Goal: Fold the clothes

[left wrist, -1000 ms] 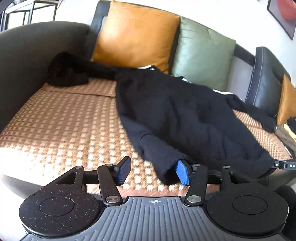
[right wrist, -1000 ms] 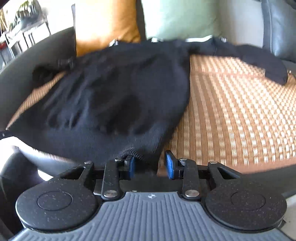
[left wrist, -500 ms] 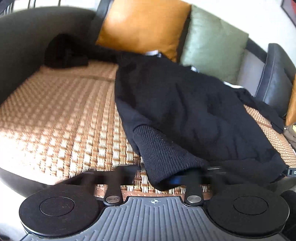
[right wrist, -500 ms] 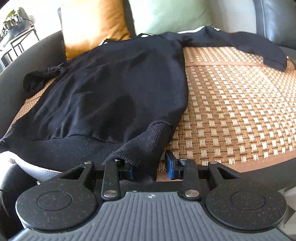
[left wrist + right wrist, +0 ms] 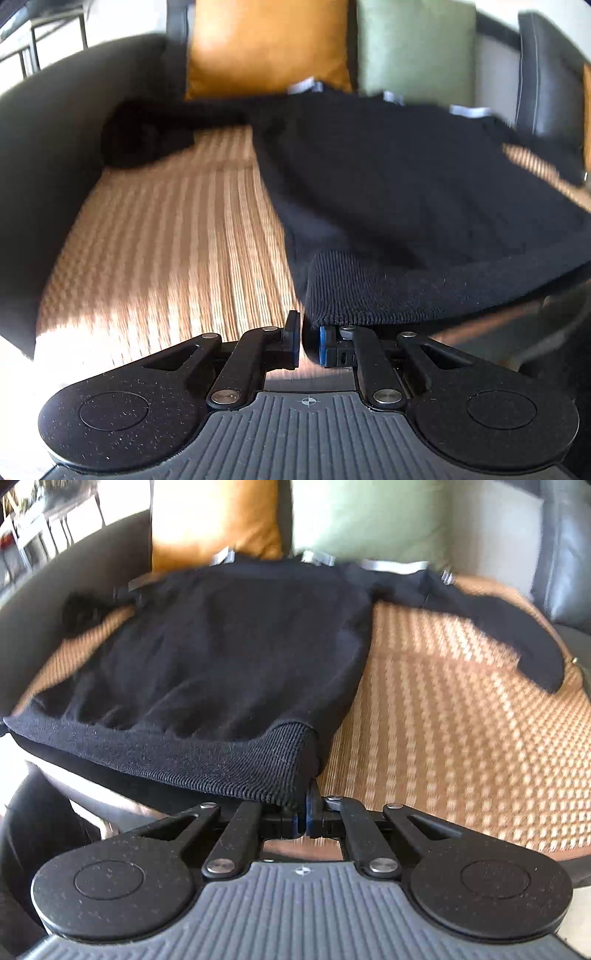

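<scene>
We look out from low at the near edge of the sofa seat [image 5: 155,236], both views facing far toward the back cushions. Our left wrist view sits close at the black sweater's [image 5: 388,192] near left corner; our right wrist view sits at its near right corner. Both share the sweater, the orange cushion [image 5: 218,520] and the green cushion [image 5: 369,517].

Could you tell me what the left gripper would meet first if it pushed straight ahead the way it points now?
Most likely the ribbed hem of the black sweater, which the left gripper already pinches at its corner; the woven mat lies just left of that line.
</scene>
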The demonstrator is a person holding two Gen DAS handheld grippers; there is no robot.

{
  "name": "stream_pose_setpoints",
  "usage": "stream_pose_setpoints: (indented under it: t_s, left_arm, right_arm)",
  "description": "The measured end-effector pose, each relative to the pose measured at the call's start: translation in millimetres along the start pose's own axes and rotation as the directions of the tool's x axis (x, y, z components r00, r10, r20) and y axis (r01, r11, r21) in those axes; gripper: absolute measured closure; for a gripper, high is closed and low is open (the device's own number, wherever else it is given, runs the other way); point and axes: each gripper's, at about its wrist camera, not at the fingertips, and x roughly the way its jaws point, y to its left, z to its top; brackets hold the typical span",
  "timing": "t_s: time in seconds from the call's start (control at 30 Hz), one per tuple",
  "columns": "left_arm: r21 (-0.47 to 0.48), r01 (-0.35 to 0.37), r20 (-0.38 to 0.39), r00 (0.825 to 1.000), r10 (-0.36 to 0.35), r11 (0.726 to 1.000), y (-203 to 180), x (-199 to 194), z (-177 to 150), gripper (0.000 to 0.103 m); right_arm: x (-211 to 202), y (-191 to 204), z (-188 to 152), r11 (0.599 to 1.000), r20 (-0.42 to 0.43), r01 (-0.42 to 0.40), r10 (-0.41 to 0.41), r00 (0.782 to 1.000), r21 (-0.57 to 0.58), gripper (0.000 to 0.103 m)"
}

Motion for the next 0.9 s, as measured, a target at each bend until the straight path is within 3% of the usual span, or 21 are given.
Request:
stream_pose_setpoints:
  t_s: [0.17,0.27,0.33,0.5,0.63,0.73,0.83,0.9]
  left_arm:
    - [-0.024,-0.011,0.0,1.0,0.011,1.0,6,0,-21,0.09]
    - [-0.041,0.005,-0.001,1.0,-0.005,0.999,12,-3,-23,0.071]
    - [-0.062,0.039,0.001,0.999,-0.039,0.997,20,-10,-27,0.054]
    - [-0.156,0.057,0.005,0.998,-0.057,0.986,43,-27,-26,0.05]
    - [-0.147,0.096,0.095,0.992,-0.083,0.984,38,-45,9,0.048]
    - [-0.138,0.125,0.162,0.982,-0.102,0.982,35,-59,36,0.044]
    - [-0.127,0.153,0.228,0.966,-0.121,0.98,32,-73,63,0.039]
    - [-0.07,0.17,0.252,0.956,-0.148,0.983,7,-63,93,0.036]
  right_arm:
    - [30,-2,-19,0.999,-0.075,0.024,-0.022,0.997,0.022,0.099]
    - [32,-5,-22,1.0,-0.089,0.012,-0.01,0.996,0.02,0.096]
    - [30,-6,-21,1.0,-0.106,-0.001,0.002,0.994,0.009,0.087]
    - [15,-15,-22,1.0,-0.137,-0.01,0.01,0.991,-0.003,0.074]
    - [-5,-26,-15,1.0,-0.15,0.011,-0.016,0.989,-0.028,0.071]
    - [-31,-37,5,0.999,-0.097,0.034,-0.036,0.995,-0.022,0.071]
    - [-57,-47,39,0.999,0.017,0.045,-0.045,0.999,-0.006,0.071]
    - [-69,-52,66,0.998,0.101,0.062,-0.062,0.993,0.002,0.068]
